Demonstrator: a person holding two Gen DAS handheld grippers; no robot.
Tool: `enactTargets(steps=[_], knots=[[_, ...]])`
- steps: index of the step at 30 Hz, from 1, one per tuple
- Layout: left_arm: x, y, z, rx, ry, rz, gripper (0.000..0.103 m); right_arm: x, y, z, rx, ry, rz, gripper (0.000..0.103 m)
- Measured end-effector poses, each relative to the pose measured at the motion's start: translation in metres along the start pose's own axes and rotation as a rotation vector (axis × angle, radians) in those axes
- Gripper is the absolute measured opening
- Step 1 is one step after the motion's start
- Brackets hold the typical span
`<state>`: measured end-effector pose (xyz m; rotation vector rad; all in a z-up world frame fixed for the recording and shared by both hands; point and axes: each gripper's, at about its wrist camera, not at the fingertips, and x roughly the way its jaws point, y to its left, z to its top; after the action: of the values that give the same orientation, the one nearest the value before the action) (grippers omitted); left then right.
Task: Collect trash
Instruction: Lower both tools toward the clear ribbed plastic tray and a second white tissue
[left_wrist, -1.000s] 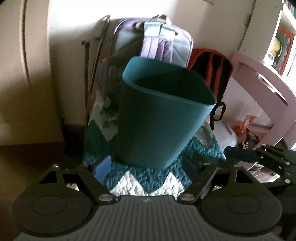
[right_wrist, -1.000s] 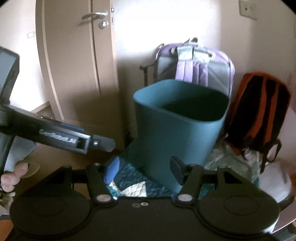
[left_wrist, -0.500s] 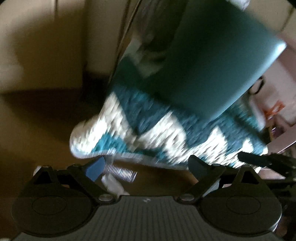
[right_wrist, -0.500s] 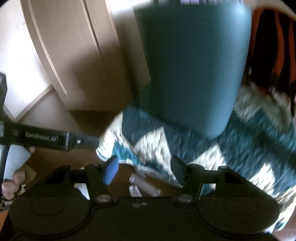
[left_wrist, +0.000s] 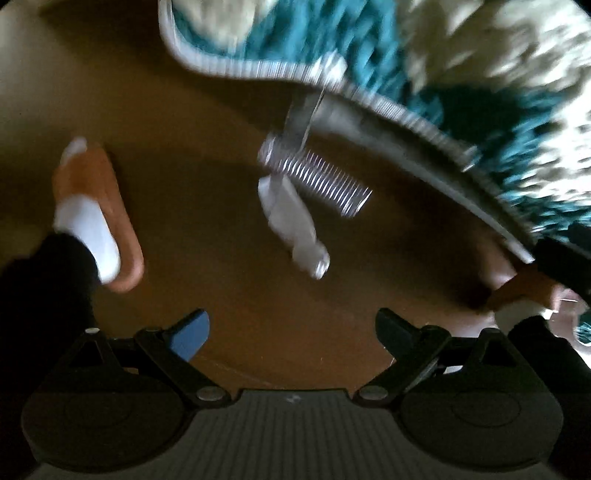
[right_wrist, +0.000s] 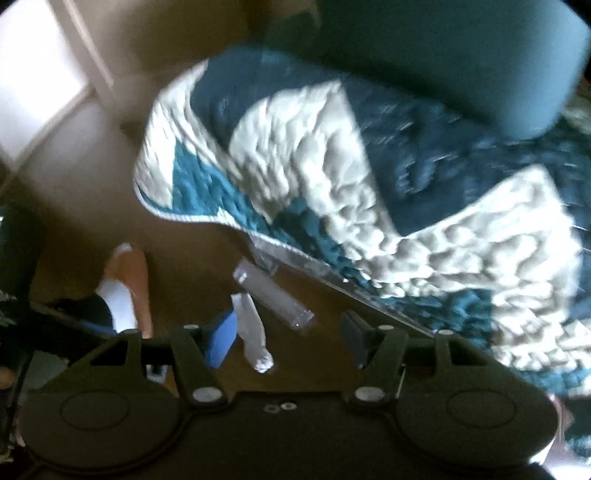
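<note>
A: Item one, hazards. Both tongs are released, jaws spread wide with nothing between them. The left tongs (left_wrist: 291, 332) hover over the floor (left_wrist: 184, 110); the right tongs (right_wrist: 288, 332) sit just above the trash. Both views are smeared, so a hurried grab could likely close beside the pieces instead of on them.

B: Other risks?

A: The scraps lie close together near the quilt edge (left_wrist: 369, 107). Pinching there may catch the fabric hem, or take one piece and nudge the other under the quilt (right_wrist: 369, 206).

B: Item two, the trash itself?

A: A crumpled white paper twist (left_wrist: 293, 225), centre of the left view, lying on the floor; light, likely to flatten and slip. Touching or just beside it, a clear ridged plastic wrapper (left_wrist: 317, 177), glinting, stretched toward the quilt. In the right view both sit low centre, paper twist (right_wrist: 253, 336) beside the blue pad.

B: The bin?

A: The teal bin (right_wrist: 461, 55) stands on the quilt, upper right, well apart from the scraps.
</note>
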<state>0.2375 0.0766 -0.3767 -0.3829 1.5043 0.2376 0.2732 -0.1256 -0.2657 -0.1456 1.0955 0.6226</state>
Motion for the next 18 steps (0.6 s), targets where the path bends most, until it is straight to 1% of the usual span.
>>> enactTargets(steps=[3, 7, 10, 12, 15, 18], knots=[[0.034, 0.003, 0.005, -0.033, 0.06, 0.012, 0.097, 0.035, -0.001, -0.003, -0.047, 0.038, 0.001, 0.062], [0.076, 0.006, 0.017, -0.058, 0.129, 0.024, 0.097, 0.082, -0.008, -0.008, -0.013, 0.096, 0.035, 0.062], [0.102, 0.005, 0.024, -0.064, 0.148, 0.035, 0.097, 0.116, -0.008, -0.008, -0.018, 0.136, 0.048, 0.062], [0.118, 0.003, 0.029, -0.07, 0.156, 0.026, 0.097, 0.137, -0.006, -0.006, -0.033, 0.156, 0.052, 0.062], [0.14, 0.002, 0.036, -0.068, 0.156, 0.031, 0.097, 0.162, -0.005, -0.003, -0.052, 0.168, 0.052, 0.062], [0.159, 0.001, 0.038, -0.052, 0.159, 0.039, 0.097, 0.18, -0.004, -0.003, -0.069, 0.155, 0.063, 0.062]])
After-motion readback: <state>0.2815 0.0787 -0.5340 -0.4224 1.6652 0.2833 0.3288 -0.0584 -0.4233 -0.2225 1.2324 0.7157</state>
